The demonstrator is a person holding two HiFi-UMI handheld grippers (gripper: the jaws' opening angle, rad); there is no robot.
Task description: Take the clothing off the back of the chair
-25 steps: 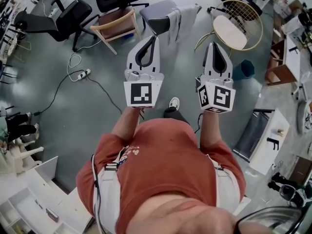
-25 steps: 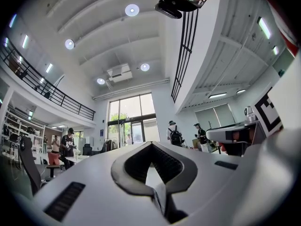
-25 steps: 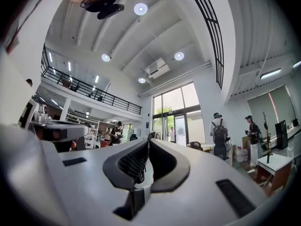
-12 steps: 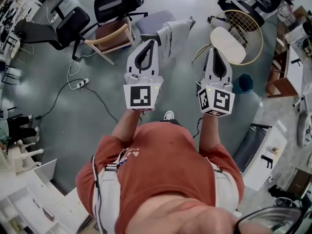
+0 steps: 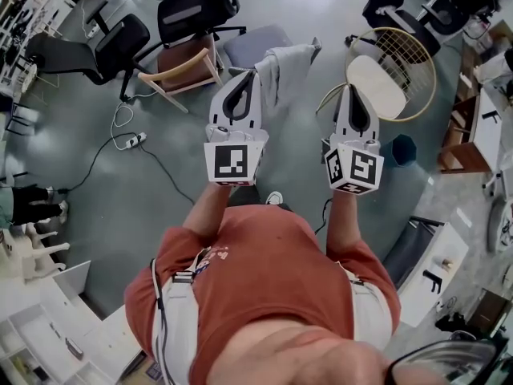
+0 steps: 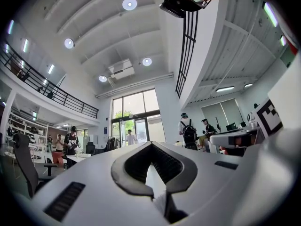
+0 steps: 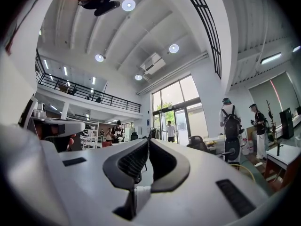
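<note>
Two closed claws and a whole lot of grey floor (image 5: 160,191) is pretty much what we've got, looking down from the head view. The floor takes up most of it, and our red shirt (image 5: 264,271) fills the bottom middle with both arms held out ahead. Past that there's a bunch of seating: a couple of black office chairs (image 5: 191,10) at the upper left, a wooden chair (image 5: 183,64) just beside them, and over on the right a round wire chair (image 5: 410,48) with a pale cushion (image 5: 377,74) on it. Between those sits the chair (image 5: 255,42) we care about, greyish-blue seat, with the clothing (image 5: 287,64) draped over its back, a light grey piece hanging down the side facing us. The left gripper (image 5: 252,75) has its jaws together at the tips with nothing in them; from above its nose overlaps the near edge of the clothing, but we can't tell if it's actually touching. The right gripper (image 5: 350,89) is pinched closed too, also empty, and sits off to the right, apart from the clothing and in front of the wire chair. Smallest thing worth a mention: a power strip (image 5: 133,140) on the floor at left, cable trailing off it.
</note>
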